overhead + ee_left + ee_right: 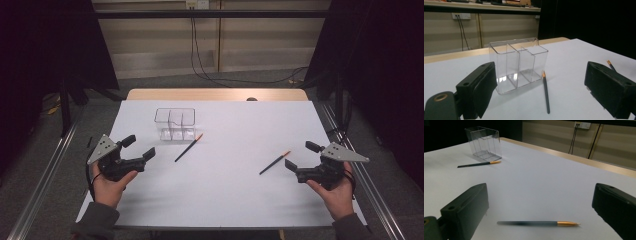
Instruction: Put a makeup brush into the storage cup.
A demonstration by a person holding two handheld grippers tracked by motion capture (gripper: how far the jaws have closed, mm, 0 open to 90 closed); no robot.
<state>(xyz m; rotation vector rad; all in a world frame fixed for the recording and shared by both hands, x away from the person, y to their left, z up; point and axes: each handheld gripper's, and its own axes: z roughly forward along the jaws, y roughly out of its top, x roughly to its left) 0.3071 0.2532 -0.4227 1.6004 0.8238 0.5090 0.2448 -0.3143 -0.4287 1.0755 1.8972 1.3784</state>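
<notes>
- Two dark pencils with orange tips lie flat on the white table (225, 200); a clear three-part holder (174, 123) stands upright beyond them. The step in hand is judged to be the pickup of a pencil by each gripper.
- The left gripper (138, 148) is held with its jaws wide apart and nothing between them; the left pencil (188, 148) lies ahead of the fingertips, well clear of them, its orange tip just beside the holder's base.
- The right gripper (301, 156) is likewise spread wide and empty; the right pencil (274, 162) lies just ahead of its fingertips, not yet touched.
- For a sound grasp, each gripper should be brought down so that the pencil's shaft lies crosswise between the pads, near its middle, and the jaws closed only once both pads flank it. A grip near an end would probably let the pencil swing.
- In the left gripper view, the holder (519, 65) is shown with its dividers plain and its compartments empty, and the left pencil (546, 93) points almost straight away between the fingers (482, 87); this lie is less clear from above.
- In the right gripper view, the right pencil (537, 223) lies crosswise between the fingers (467, 207), already well set for closing.
- From the high view alone, both hands and the wide gap between the two pencils can be judged together.
</notes>
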